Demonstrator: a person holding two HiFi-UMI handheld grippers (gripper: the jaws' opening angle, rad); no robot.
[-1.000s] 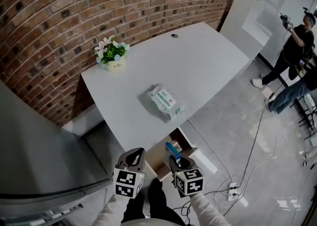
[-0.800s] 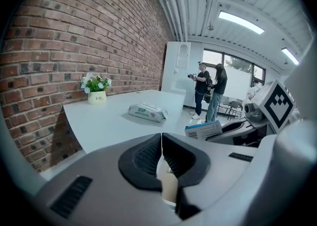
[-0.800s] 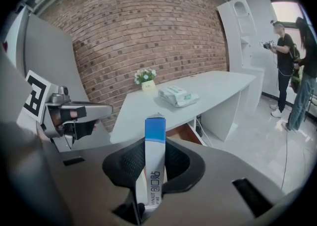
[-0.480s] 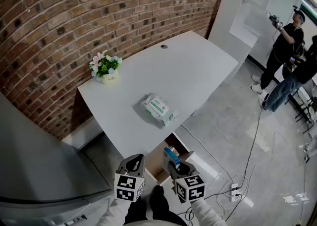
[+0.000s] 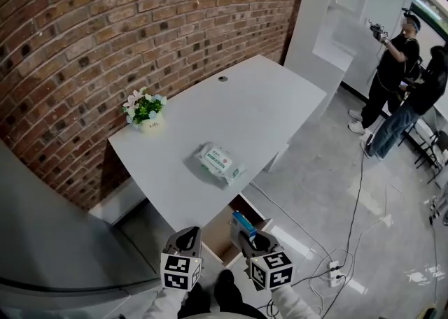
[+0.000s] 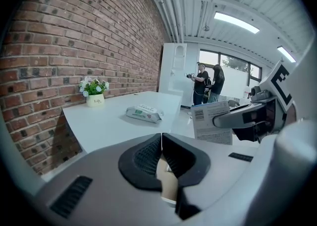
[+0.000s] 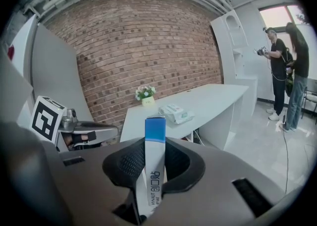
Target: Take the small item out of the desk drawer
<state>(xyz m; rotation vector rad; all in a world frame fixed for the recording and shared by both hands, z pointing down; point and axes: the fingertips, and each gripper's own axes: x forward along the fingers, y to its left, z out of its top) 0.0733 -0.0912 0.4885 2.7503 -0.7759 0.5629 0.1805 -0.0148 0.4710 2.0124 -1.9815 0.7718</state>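
Right gripper (image 5: 246, 235) clamps the small box (image 7: 154, 145) upright above the open drawer (image 5: 218, 235) for removal. Left gripper (image 6: 161, 143) has its 2 jaws together, apparently empty, parked alongside

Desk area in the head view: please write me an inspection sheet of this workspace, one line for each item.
Surface: white desk, level; its drawer stands open below the near edge.
Job's things: small blue-and-white box, out of the drawer, held upright by the right gripper.
Clutter: wet-wipes pack and potted flowers on the desk.
Grippers: left gripper shut, empty; right gripper shut on the box.
Cables: cords and a power strip on the floor, right of the drawer.
Surroundings: brick wall behind the desk; two people stand far right.
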